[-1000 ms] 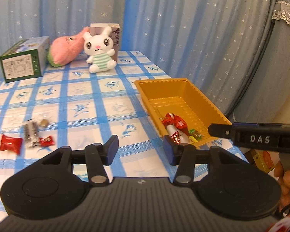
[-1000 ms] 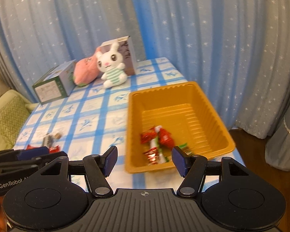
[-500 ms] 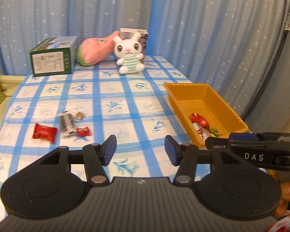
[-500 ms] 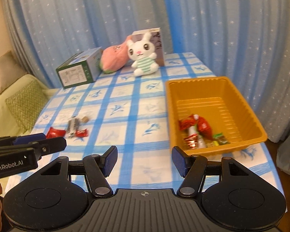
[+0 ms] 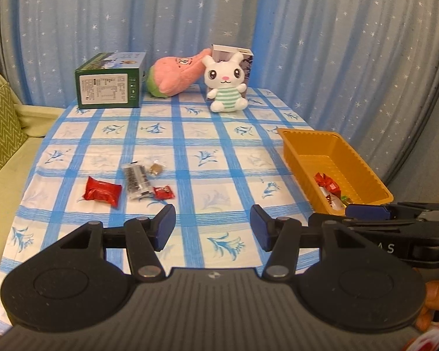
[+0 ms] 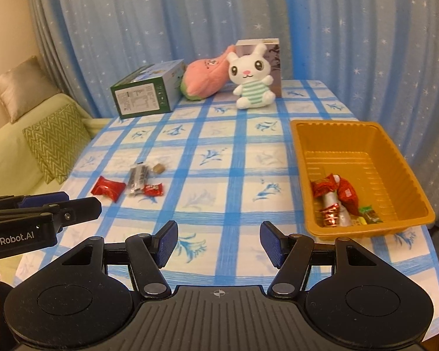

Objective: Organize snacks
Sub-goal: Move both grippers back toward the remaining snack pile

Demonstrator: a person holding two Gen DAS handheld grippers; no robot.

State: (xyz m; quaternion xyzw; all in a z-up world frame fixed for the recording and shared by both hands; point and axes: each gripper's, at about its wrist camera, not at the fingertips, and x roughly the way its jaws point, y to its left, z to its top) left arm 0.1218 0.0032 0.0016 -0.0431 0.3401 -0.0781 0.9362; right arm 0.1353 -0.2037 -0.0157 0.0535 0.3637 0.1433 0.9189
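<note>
1. While both tools are held above the near edge of the checked tablecloth point(image 5: 190, 158), the left gripper point(image 5: 213, 226) has its jaws spread wide with nothing between them; the right gripper point(image 6: 218, 241) likewise has its jaws apart and empty.
2. Left of centre on the cloth lie four loose snacks close together: a red packet point(image 5: 101, 190), a dark striped bar point(image 5: 136, 180) just beside it, a small red candy point(image 5: 163, 192) touching the bar's near end, and a small brown sweet point(image 5: 156, 168) next to its far end.
3. At the right edge of the table stands the orange tray point(image 6: 395, 152). Its near end holds several wrapped snacks point(image 6: 336, 196): red wrappers, a silver one, and green-yellow ones.
4. Along the far edge stand a green box point(image 5: 109, 83), a pink plush point(image 5: 172, 79), and a white rabbit plush point(image 5: 226, 83) seated against a small carton point(image 5: 245, 58).
5. Behind the table hangs a blue starred curtain point(image 5: 161, 14); a sofa with a zigzag cushion point(image 6: 57, 143) stands to the left.
</note>
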